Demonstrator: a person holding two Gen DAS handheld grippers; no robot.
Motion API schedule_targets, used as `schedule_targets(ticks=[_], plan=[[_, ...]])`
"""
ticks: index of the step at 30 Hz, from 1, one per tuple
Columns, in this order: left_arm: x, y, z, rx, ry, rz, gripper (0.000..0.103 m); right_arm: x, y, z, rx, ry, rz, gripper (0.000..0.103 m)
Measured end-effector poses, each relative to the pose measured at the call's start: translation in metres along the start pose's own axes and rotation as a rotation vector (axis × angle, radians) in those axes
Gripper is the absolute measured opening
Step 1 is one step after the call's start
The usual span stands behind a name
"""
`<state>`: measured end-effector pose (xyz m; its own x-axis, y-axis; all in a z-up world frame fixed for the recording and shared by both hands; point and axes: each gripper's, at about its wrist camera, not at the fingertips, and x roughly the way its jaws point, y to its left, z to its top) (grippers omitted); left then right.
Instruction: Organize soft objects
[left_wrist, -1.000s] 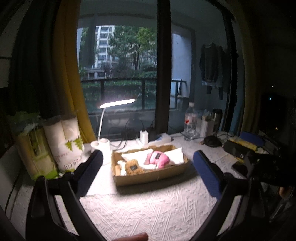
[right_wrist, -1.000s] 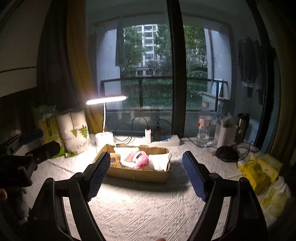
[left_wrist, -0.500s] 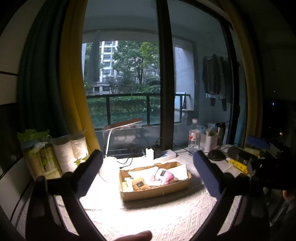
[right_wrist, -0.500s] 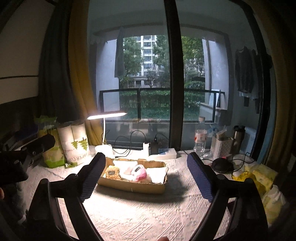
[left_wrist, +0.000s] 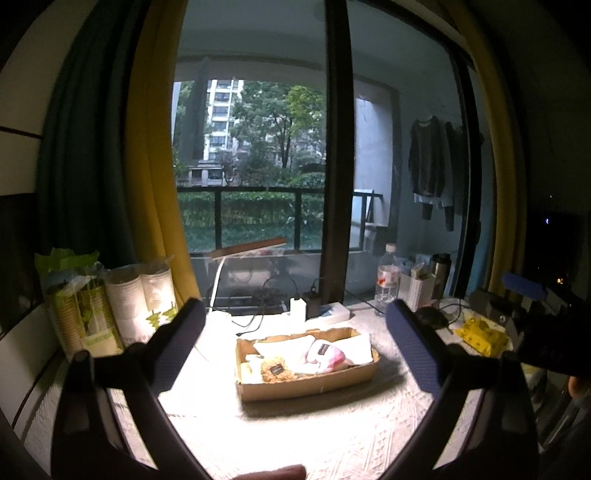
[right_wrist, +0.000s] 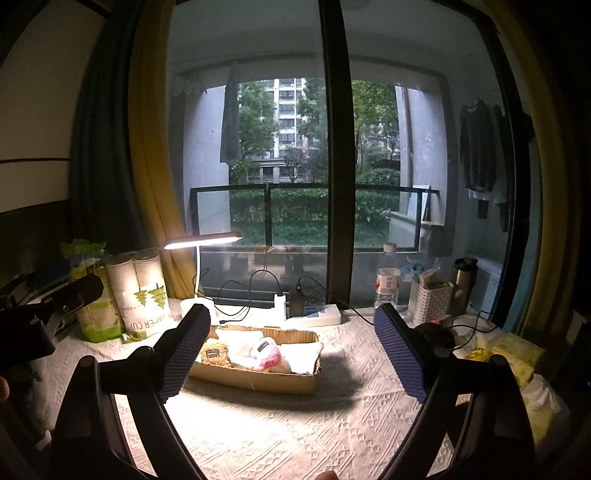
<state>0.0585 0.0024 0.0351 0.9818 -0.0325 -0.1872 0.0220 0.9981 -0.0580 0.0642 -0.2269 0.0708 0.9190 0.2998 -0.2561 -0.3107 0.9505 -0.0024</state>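
Observation:
A shallow cardboard box (left_wrist: 310, 386) (right_wrist: 255, 378) sits mid-table under the lamp. In it lie a brown fuzzy soft item (left_wrist: 275, 371) (right_wrist: 214, 356), a pink and white soft item (left_wrist: 327, 356) (right_wrist: 267, 354) and white folded cloths (left_wrist: 284, 347) (right_wrist: 303, 356). My left gripper (left_wrist: 295, 347) is open and empty, held above and well back from the box. My right gripper (right_wrist: 291, 350) is open and empty, also high and back. Each gripper shows at the other view's edge, the right one (left_wrist: 532, 306) and the left one (right_wrist: 48, 302).
A white textured cloth (right_wrist: 295, 424) covers the table. A desk lamp (right_wrist: 201, 243), paper cup packs (right_wrist: 144, 295), power strip (right_wrist: 314, 317), water bottle (right_wrist: 388, 280), white basket (right_wrist: 430, 299), thermos (right_wrist: 463, 280), a black mouse-like object (right_wrist: 437, 334) and yellow packets (right_wrist: 513, 350) line the back and right.
Both grippers have lifted and drawn back from the box, so it looks smaller and lower in both views. Both stay open. The items in the box have not moved.

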Motion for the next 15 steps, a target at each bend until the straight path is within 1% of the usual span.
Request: schedule_targets(ticks=[6,15], plan=[[-0.0039,0.0005,0.0023,-0.015,-0.017,-0.007,0.099,-0.0027,0.0019,-0.0001,-0.004,0.006,0.013,0.092],[-0.0036,-0.0008,0.0021,-0.012,-0.004,-0.010,0.099,-0.0012,0.0025,-0.0002,-0.007,0.013,0.015,0.092]])
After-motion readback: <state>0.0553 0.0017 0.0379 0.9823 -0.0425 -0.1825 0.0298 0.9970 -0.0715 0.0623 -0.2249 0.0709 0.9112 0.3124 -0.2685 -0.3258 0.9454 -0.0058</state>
